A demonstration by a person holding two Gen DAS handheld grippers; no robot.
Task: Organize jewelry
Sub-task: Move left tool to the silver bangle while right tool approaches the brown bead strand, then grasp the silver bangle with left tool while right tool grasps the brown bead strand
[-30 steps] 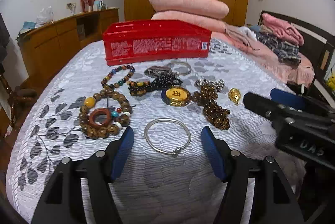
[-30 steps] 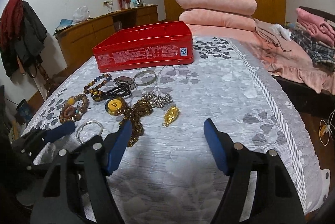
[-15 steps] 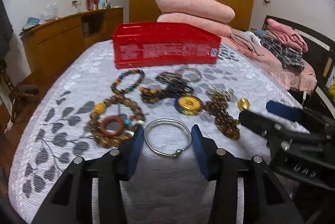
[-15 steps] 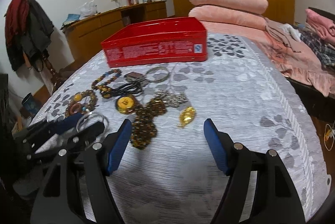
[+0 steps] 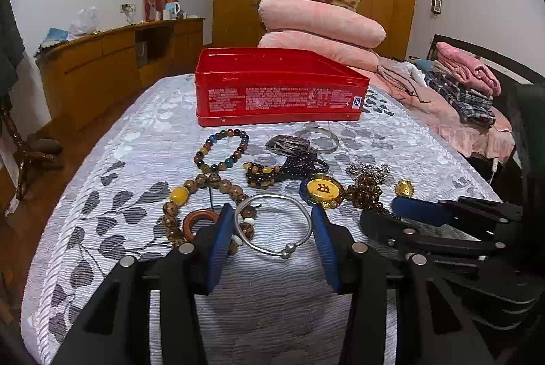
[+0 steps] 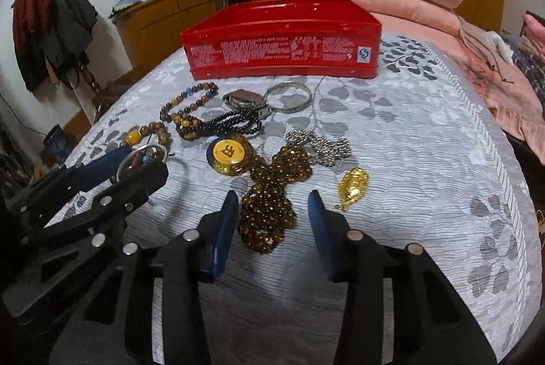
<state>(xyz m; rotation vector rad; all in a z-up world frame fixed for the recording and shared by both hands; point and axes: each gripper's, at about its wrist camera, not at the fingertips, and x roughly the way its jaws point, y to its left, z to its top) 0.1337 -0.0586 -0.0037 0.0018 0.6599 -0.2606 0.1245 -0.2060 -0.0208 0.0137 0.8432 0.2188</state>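
Wooden wardrobes and a low sideboard line the walls of this bedroom, and the bed (image 5: 136, 140) with its grey leaf-patterned cover carries all the jewelry.

From the left wrist, the left hand-held gripper (image 5: 272, 222) sits low over the cover with a silver bangle (image 5: 276, 225) between its blue pads (image 5: 221, 239). Both pads lie right against the bangle's outer sides, so it appears pinched at a middling width. Just left of it lies a big brown bead bracelet (image 5: 190, 194) with a reddish ring (image 5: 199, 220) inside, partly hidden by the left finger. Further back are a multicoloured bead bracelet (image 5: 221, 150), a dark bead strand (image 5: 299, 165) and a wide silver band (image 5: 320, 138). An open red tin (image 5: 279, 95) stands behind them all, with folded pink blankets (image 5: 323, 27) stacked beyond it. A yellow round pendant (image 5: 322, 191) lies to the right, beside a small gold charm (image 5: 404, 188).

From the right wrist, the right hand-held gripper (image 6: 272, 222) has its jaws closing around the near end of a heap of small amber beads (image 6: 269, 211). A sliver of cover shows on either side, so the pads are not pressing yet. A gold leaf-shaped pendant (image 6: 354, 187) lies just to the right, and a silver chain (image 6: 320, 143) lies behind the heap.
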